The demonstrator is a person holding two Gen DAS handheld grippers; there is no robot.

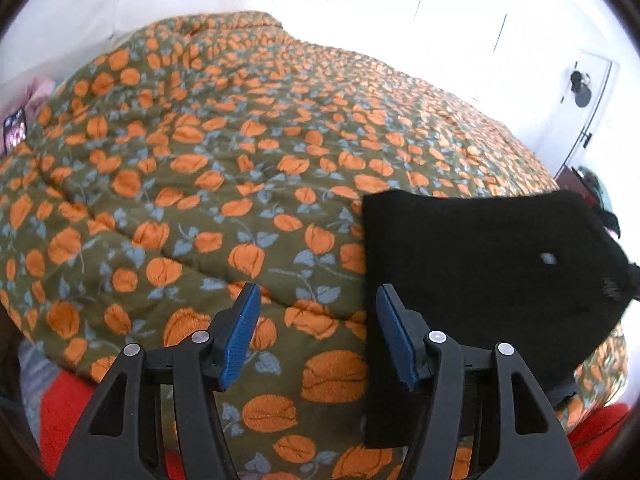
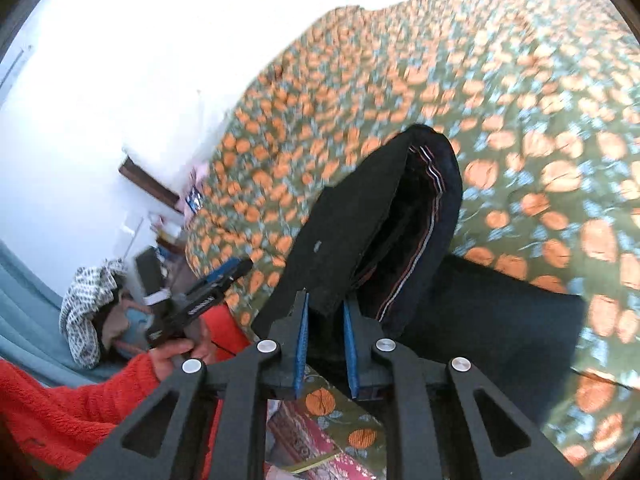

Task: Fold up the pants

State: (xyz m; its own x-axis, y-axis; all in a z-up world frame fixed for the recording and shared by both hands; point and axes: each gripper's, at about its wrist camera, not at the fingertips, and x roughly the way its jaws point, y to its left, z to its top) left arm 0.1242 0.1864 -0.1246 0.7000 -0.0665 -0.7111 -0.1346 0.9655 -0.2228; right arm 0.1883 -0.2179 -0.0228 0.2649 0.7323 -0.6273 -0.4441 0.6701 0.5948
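Your pants (image 2: 404,216) look like thick matt black cloth, slightly napped, w/ a striped woven band inside the waist. The quilt (image 1: 224,168) on the bed is soft stitched cloth, puckered, matt, orange-flower print on olive. Your left hand-held gripper (image 1: 318,334) and right hand-held gripper (image 2: 326,344): matt black plastic frames, shiny round metal pins, ribbed blue pads (image 1: 240,332), rubbery-looking. Your sleeve (image 2: 72,404) is fuzzy red knit, rough pile. The cloth heap (image 2: 86,312) at left of the right wrist view is a printed weave; finish too blurred to tell.
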